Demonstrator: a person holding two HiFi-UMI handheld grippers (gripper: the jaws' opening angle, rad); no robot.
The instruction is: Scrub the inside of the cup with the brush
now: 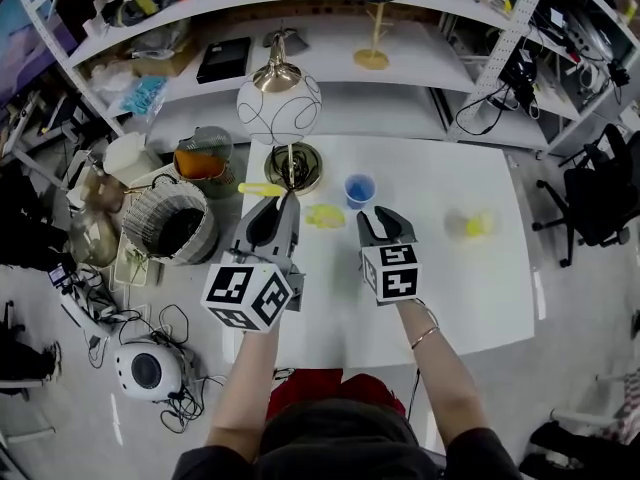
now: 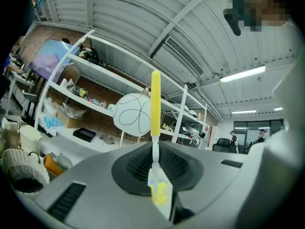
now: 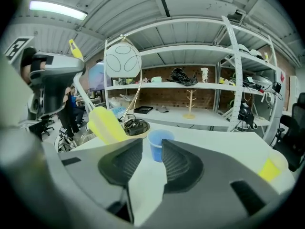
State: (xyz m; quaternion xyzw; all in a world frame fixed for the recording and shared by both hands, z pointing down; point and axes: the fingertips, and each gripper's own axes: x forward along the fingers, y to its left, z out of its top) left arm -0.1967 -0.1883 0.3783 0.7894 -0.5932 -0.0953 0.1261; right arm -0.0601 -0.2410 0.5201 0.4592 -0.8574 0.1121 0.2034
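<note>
White table (image 1: 480,288) w/ shelving (image 1: 330,43) behind: 1 blue cup (image 1: 359,189), 1 brush (image 1: 260,189), 2 yellow bits (image 1: 325,216) (can't ID them). Cup stands upright, mouth up, just ahead of my right gripper (image 1: 376,212), whose jaws are apart w/ nothing gripped. Left gripper (image 1: 285,199) is clamped on the brush; its long axis runs across the jaws, yellow handle pointing left in head view.

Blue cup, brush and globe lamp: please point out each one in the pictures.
blue cup (image 1: 359,189), head view, on its opening, seen from above.
brush (image 2: 155,99), left gripper view, on its yellow handle.
globe lamp (image 1: 279,108), head view, on its round white shade.
</note>
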